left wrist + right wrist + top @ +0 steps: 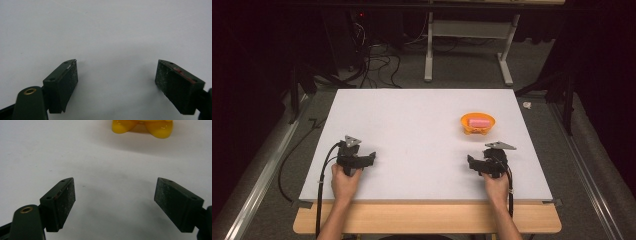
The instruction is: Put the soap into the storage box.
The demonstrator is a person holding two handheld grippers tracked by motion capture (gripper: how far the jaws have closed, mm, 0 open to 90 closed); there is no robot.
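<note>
i've got 2 tools low over the white desk (422,130). left tool (371,158) sits at the near left, jaws spread wide, nothing between them but bare desk. right tool (471,163) sits at the near right, jaws spread just as wide and empty. the orange bowl (477,123) stands just beyond the right tool, apart from it, with a pink block (479,122) lying inside. in the right gripper view i see the bowl's yellow feet (142,127) straight ahead.

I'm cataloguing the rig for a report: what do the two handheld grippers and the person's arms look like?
Both the left gripper and the right gripper are black, each topped by a grey three-cornered plate and trailing a black cable. Their jaws are flat black blocks with scuffed pads; one left pad shows red marks. The forearms are bare, with no sleeves.
</note>
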